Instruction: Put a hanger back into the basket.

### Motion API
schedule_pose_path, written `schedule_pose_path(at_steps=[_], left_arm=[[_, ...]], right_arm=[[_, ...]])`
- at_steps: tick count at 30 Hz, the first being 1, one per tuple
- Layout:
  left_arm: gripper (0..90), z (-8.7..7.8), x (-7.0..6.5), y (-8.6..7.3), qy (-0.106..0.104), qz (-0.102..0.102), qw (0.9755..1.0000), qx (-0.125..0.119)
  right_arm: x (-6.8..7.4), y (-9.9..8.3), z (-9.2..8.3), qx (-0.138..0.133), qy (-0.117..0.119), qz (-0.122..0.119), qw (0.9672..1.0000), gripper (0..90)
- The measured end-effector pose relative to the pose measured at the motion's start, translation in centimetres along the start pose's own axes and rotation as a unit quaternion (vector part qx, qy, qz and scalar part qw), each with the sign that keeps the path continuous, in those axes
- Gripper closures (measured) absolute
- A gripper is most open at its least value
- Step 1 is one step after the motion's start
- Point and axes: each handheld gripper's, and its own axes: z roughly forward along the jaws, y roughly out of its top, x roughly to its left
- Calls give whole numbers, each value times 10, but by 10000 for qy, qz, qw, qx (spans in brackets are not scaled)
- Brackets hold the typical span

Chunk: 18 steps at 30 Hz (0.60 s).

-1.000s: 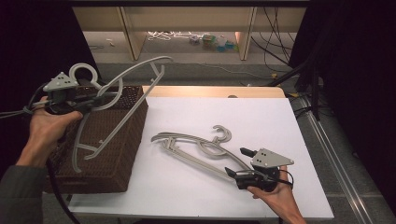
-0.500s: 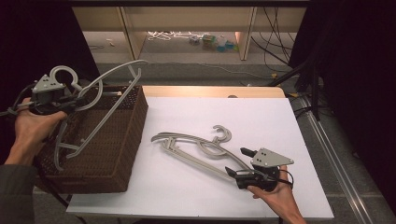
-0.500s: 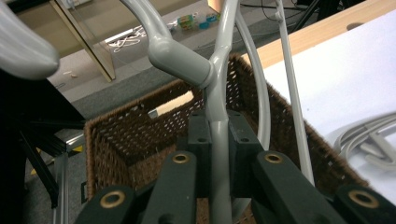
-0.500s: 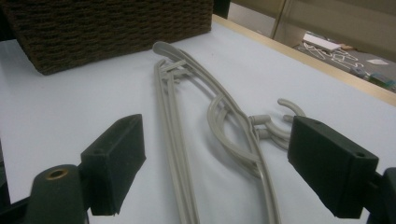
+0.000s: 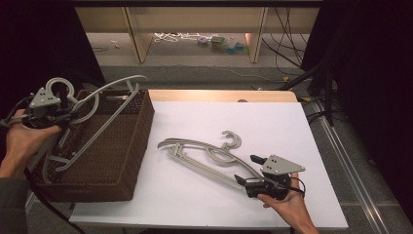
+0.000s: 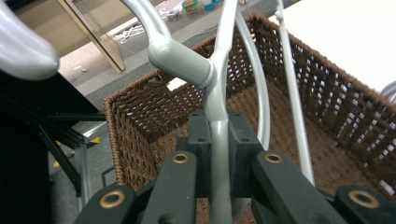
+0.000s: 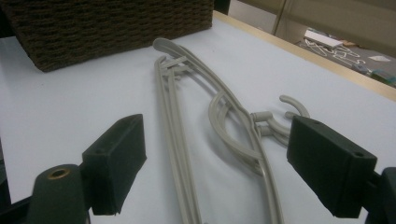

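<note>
- The left hand-held gripper [image 5: 65,111] is shifting outward and down compared with a second ago, carrying its grey plastic hanger [image 5: 104,105] from above the wicker basket's middle toward the basket's left wall; the right hand-held gripper [image 5: 247,169] is staying where it was.
- The left hand-held gripper is clenching the held hanger at its neck, just under the hook; in the left gripper view the pads [image 6: 200,137] are pressing on both sides of the grey stem [image 6: 215,140].
- The held hanger is tilting over the brown wicker basket [image 5: 136,146], its lower bar reaching down inside the basket and its long shoulder sticking out above the basket's far rim.
- The basket [image 6: 140,116] is sitting on the left part of the white surface [image 5: 292,131].
- Two more grey hangers [image 5: 204,156] are lying flat in an overlapping pile on the surface, to the right of the basket and apart from it.
- The right hand-held gripper is resting released at the end of that pile farthest from the basket; in the right gripper view its jaws are standing wide on either side of the hangers [image 7: 187,140], with no pad touching them.
</note>
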Motion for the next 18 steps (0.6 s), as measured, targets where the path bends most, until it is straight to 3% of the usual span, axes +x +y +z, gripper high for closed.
schedule_pose_path(at_steps=[3, 9, 12, 18], left_arm=[[821, 7, -1, -2, 34, 36, 10000, 76], [820, 16, 3, -15, 174, -98, 9996, 223], [820, 19, 2, -21, 87, -165, 9997, 186], [820, 24, 1, -25, 17, -135, 9992, 365]], right_arm=[[0, 0, 0, -33, -6, -18, 10000, 206], [0, 0, -1, -41, -18, -14, 10000, 207], [-1, 0, -1, -32, -23, 22, 10000, 207], [0, 0, 0, -5, -12, 4, 10000, 208]])
